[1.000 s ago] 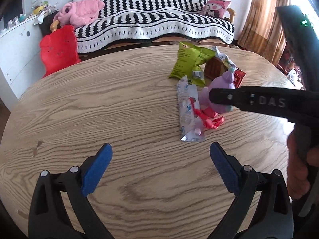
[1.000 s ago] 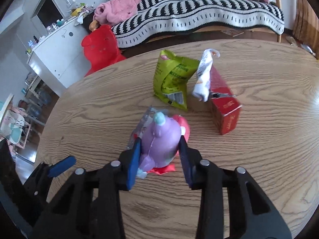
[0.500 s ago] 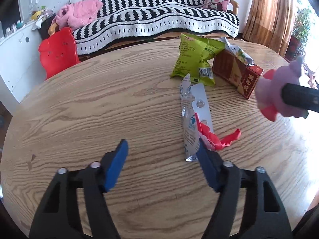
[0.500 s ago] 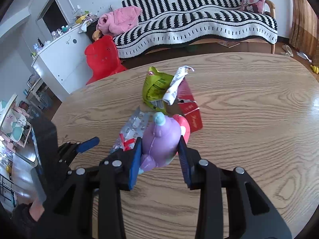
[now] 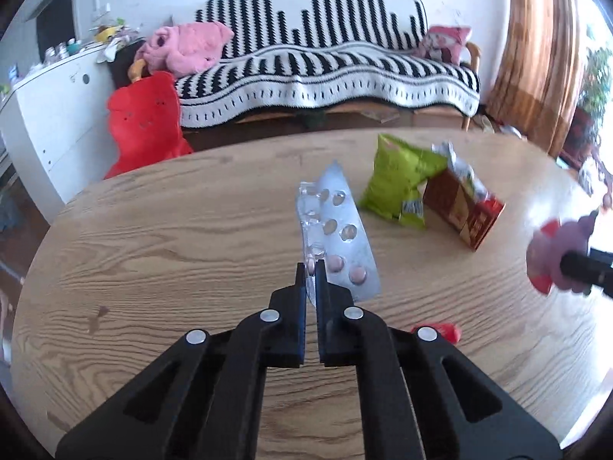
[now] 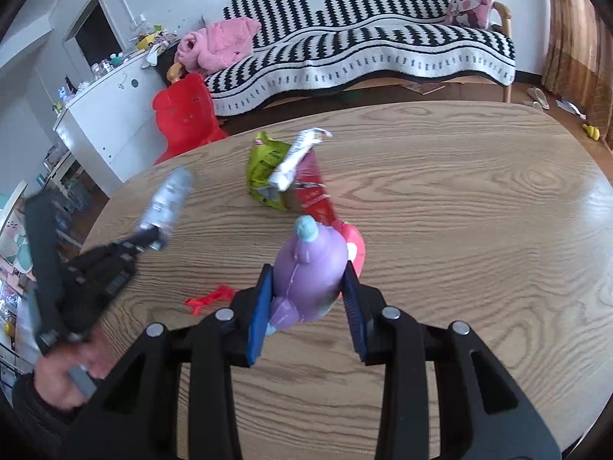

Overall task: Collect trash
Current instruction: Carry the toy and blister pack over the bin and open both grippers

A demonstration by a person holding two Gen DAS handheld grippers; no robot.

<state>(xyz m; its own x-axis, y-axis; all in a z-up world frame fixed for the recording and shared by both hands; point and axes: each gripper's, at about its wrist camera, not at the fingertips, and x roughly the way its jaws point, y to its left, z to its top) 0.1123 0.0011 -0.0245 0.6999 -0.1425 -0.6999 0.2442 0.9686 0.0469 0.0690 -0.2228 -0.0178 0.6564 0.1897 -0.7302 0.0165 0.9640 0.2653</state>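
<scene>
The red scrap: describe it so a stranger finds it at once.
On the oval wooden table, look at the bare wood just ahead of the left gripper, well short of the green snack bag and red carton. The red scrap lies flat there, thin, twisted and alone.

A round wooden table fills the near ground. Beyond it, a sofa under a black-and-white striped throw runs along the far wall, a pink bundle at its left end, a pink cushion right. A red chair stands beside a white cabinet. Brown curtains hang far right.
</scene>
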